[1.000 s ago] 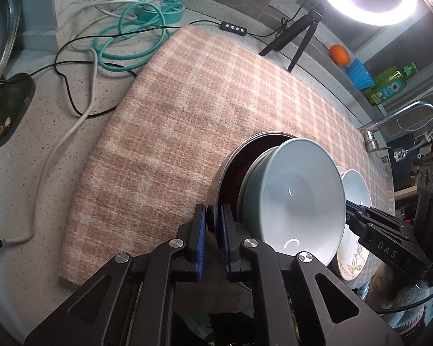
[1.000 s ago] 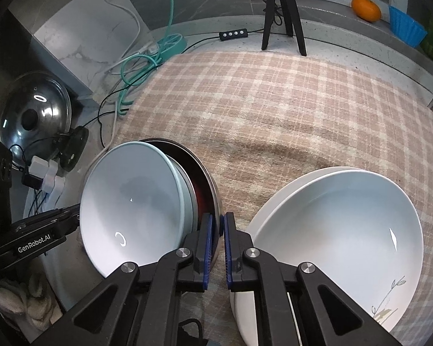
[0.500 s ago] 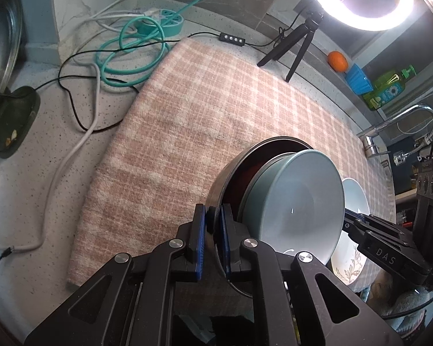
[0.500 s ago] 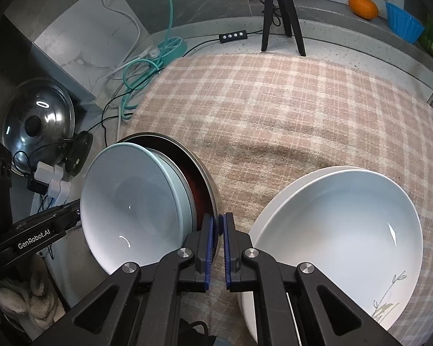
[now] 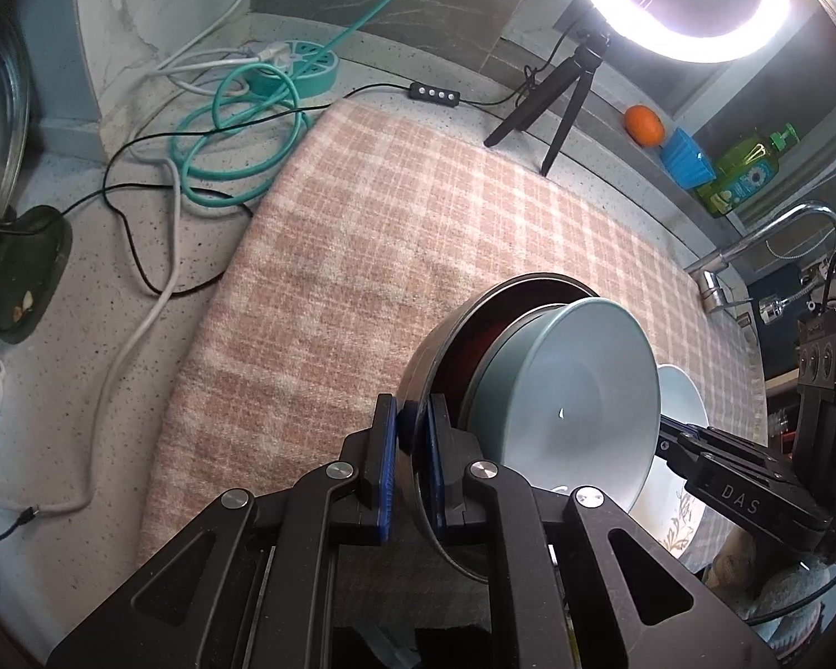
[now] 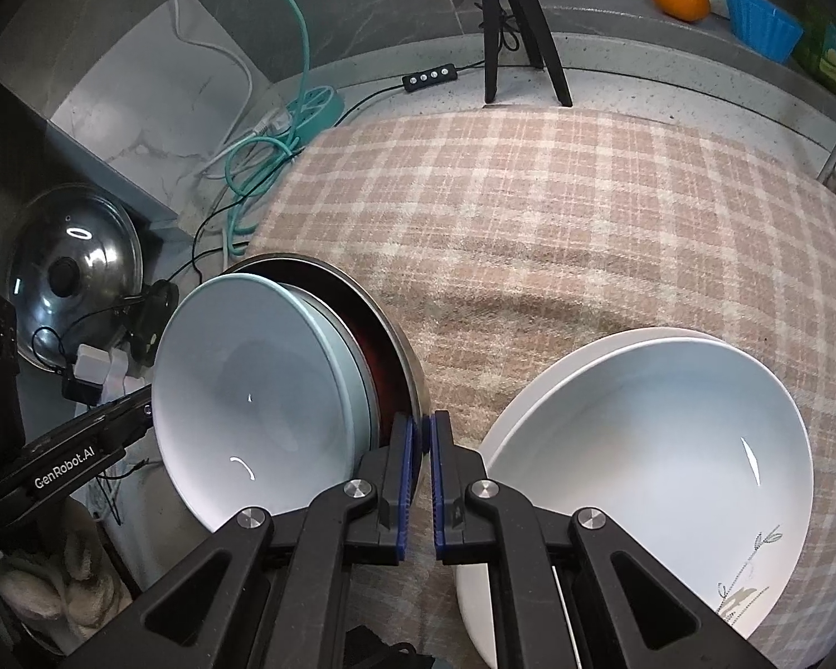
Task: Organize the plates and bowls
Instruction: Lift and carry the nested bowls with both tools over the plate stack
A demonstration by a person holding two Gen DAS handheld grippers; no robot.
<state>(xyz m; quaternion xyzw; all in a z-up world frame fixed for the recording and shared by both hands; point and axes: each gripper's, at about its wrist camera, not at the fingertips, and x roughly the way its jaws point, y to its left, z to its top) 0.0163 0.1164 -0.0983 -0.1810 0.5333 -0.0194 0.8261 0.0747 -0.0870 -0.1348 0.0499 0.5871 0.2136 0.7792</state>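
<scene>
- Speckled stone desk [image 5: 72, 345], mostly covered by a pink plaid cloth [image 5: 395, 234]; ring light [image 5: 691, 5] on a tripod at the back, teal cable [image 5: 234, 128] coiled to the left.
- Your left gripper [image 5: 413, 435] has its jaws clenched on the rim of a metal pan [image 5: 446, 334], which is held tilted on edge above the cloth.
- A pale blue bowl [image 5: 568, 401] sits nested in the pan, leaning out of it.
- Your right gripper [image 6: 424, 451] has its jaws nearly closed at the opposite rim of the pan [image 6: 401, 351]; whether they actually pinch it, you cannot tell.
- White bowls [image 6: 646, 446], two stacked, rest on the cloth just beside the right gripper; a plant motif is printed near the rim.
- Handling: the glazed bowl is likely heavy, slick and breakable; tilted, it may slide out. Level the pan, and grip rims, not walls.
- Writing: "GenRobot.AI" on the left gripper's side, "DAS" on the right gripper's. The green bottle's [image 5: 747, 173] label is unreadable.
</scene>
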